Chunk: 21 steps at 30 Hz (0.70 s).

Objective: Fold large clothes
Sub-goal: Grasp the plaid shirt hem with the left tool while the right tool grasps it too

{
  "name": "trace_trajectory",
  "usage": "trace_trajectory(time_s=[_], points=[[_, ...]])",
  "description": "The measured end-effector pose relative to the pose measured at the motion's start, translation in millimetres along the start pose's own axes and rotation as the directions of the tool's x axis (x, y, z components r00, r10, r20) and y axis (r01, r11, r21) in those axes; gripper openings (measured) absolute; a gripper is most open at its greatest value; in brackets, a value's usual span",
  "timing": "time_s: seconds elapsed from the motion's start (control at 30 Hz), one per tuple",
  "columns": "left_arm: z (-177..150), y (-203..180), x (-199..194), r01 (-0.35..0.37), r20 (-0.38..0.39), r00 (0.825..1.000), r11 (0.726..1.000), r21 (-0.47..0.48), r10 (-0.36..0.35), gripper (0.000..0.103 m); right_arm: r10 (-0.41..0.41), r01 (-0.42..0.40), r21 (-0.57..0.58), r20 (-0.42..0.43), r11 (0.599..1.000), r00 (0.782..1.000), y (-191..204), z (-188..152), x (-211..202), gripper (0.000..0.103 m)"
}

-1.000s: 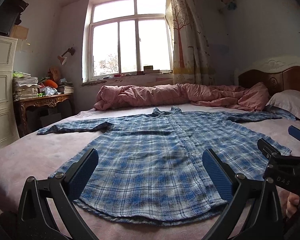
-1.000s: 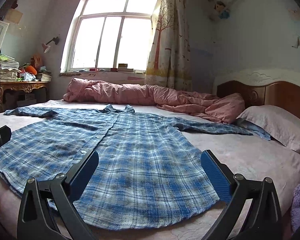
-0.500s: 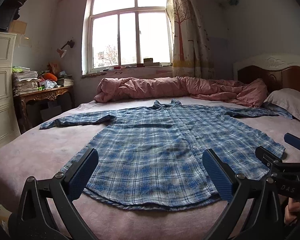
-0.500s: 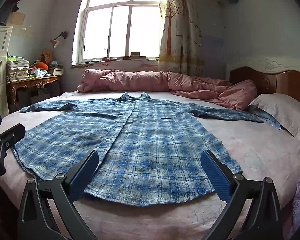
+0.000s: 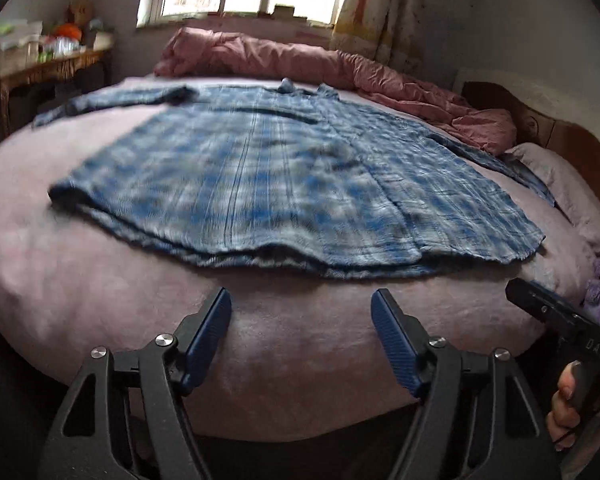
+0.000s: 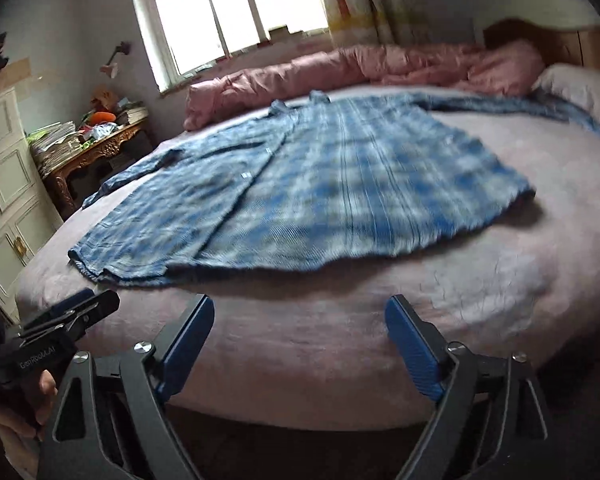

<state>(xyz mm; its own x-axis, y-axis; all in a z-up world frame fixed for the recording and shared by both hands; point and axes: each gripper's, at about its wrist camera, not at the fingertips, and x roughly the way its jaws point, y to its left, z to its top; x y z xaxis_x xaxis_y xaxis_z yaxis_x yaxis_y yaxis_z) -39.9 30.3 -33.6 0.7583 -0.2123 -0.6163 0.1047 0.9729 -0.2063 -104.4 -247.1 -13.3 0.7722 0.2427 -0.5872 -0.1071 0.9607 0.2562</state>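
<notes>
The plaid shirt [image 5: 300, 184] lies flat on the bed [image 5: 100, 280]: soft, light, floppy. I'd pinch its near hem corners. Left gripper [image 5: 301, 334] and right gripper [image 6: 299, 338] fingers are apart, closing on nothing.

Shirt [image 5: 284, 184]: blue & white plaid w/ darker thin lines, same check on both sleeves. Bed [image 5: 100, 280] sheet: pale pink-lilac, plain. Quilt [image 5: 300, 60] along the far side: dusty pink, plain. Pillow [image 6: 580, 88]: pale lilac-grey. Headboard [image 5: 580, 148]: reddish-brown wood w/ cream top edge. Curtain [image 5: 372, 12]: cream w/ red-orange & yellow print. Table [image 6: 96, 156]: brown wood w/ gold trim. Cabinet [image 6: 4, 184]: cream, gold handles. Walls: pale blue-grey. Left gripper [image 5: 301, 330] & right gripper [image 6: 299, 344]: black frames, blue ribbed fingers [image 5: 392, 340].
</notes>
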Motion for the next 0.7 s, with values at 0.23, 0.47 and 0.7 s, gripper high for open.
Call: trace_trajectory(time_s=[0.23,0.47,0.7], points=[[20.3,19.8,16.6,0.114,-0.026,0.993,0.986,-0.119,-0.118,0.07,0.092,-0.09,0.115,-0.012,0.989,0.996,-13.5,22.6,25.0,0.088],[42.7,33.0,17.5,0.153,0.016,0.988,0.973,-0.176,-0.152,0.001,-0.132,0.127,0.102,0.047,0.987,0.99,-15.4,50.0,42.2,0.005],[95.0,3.5,20.5,0.014,0.072,0.997,1.0,0.007,-0.014,0.001,-0.122,0.118,0.037,0.136,0.992,0.983,-19.4,105.4,35.6,0.005]])
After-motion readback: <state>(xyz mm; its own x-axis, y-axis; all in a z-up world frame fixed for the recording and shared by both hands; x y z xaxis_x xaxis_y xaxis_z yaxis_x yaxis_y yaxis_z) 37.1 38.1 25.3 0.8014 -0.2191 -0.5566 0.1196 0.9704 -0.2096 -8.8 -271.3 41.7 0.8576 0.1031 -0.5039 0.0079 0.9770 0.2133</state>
